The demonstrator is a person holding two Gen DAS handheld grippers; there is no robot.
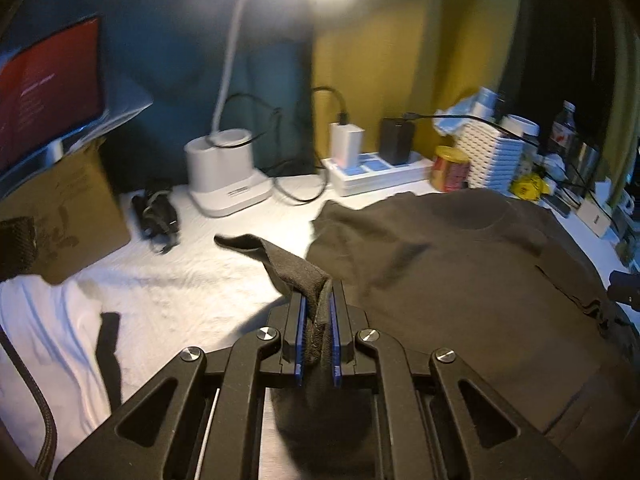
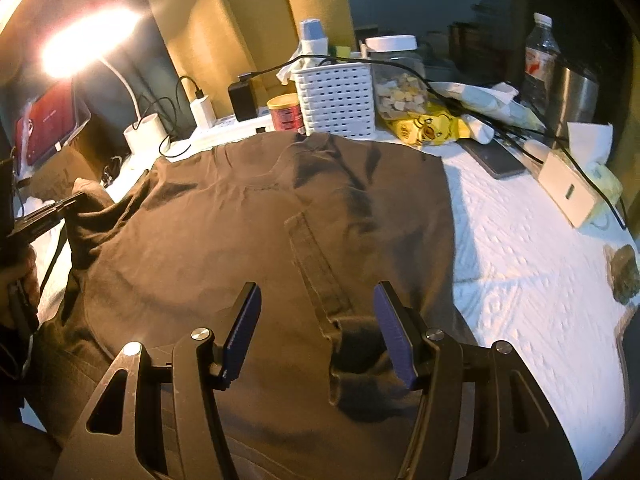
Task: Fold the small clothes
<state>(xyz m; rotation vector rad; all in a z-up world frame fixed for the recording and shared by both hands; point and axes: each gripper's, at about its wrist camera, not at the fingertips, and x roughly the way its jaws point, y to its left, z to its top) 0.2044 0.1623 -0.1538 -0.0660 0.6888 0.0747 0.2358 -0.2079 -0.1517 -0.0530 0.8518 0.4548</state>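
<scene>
Left wrist view: our left gripper (image 1: 318, 300) is clenched on a sleeve edge of the dark t-shirt (image 1: 460, 280), the blue pads (image 1: 301, 328) pinching a raised strip of fabric.
Right wrist view: our right gripper (image 2: 318, 320) is spread wide above the shirt's lower part, pads (image 2: 242, 328) clear of the cloth and grasping nothing.
Shirt position: we see it lying spread on the white bedcover (image 2: 520, 264), collar toward the clutter at the far edge.
Only in right view: we see the left gripper from the side at the shirt's left sleeve, a lengthwise fold (image 2: 316, 264), a phone (image 2: 496, 160), a white box (image 2: 568, 192).
Only in left view: cardboard box (image 1: 68, 208), red screen (image 1: 48, 84), lamp base (image 1: 224, 172).
Surroundings: white basket (image 2: 336, 96), red can (image 2: 286, 112), jar (image 2: 396, 80), water bottle (image 2: 540, 60) crowd the shirt's top edge.
</scene>
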